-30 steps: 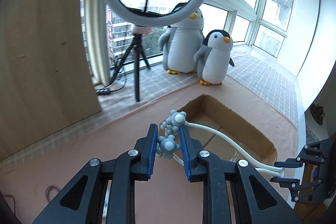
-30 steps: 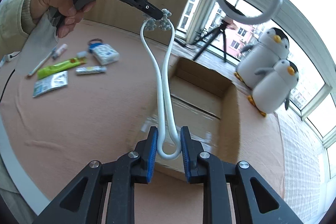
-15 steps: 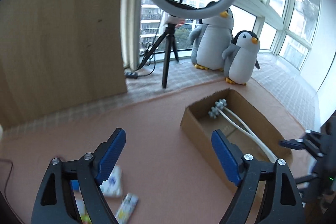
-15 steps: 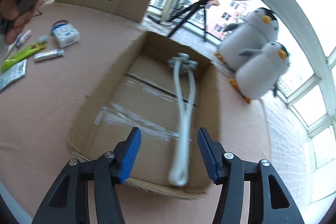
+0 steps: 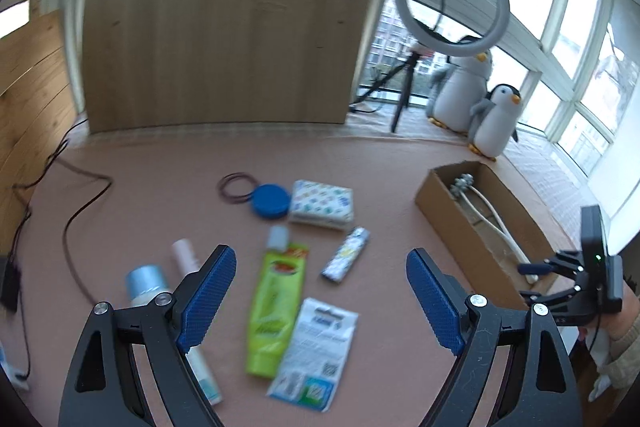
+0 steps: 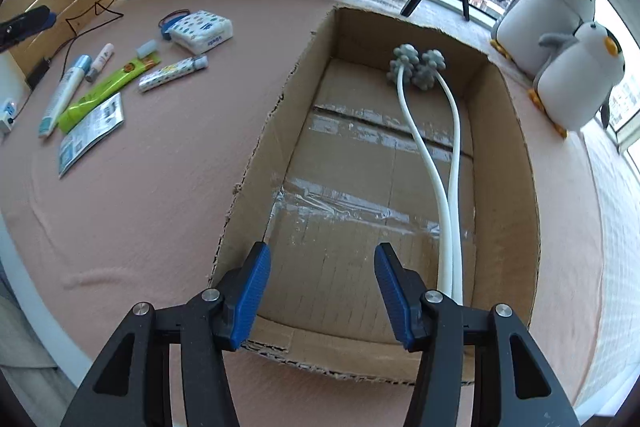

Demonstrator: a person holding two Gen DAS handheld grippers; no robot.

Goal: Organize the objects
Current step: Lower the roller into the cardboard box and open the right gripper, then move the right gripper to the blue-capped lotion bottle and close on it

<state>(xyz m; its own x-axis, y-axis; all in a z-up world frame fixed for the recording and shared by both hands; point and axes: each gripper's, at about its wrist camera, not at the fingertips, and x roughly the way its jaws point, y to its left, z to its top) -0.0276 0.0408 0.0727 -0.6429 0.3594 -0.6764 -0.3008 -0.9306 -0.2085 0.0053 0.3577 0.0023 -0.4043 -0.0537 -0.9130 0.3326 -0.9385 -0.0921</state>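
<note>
Between our spread left gripper (image 5: 318,291) fingers lie the green tube (image 5: 276,311) and sachet (image 5: 314,347), unpacked. Our right gripper (image 6: 320,291), also spread and empty, hovers over the cardboard box (image 6: 520,163), where only the white massager (image 6: 448,163) rests; plenty of floor stays free leftward.

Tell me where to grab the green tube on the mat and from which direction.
Grip the green tube across its flat body, midway, coming straight down with the open left gripper spanning its width. It lies flat, long axis along the gripper's view, white packet touching its lower right.
</note>
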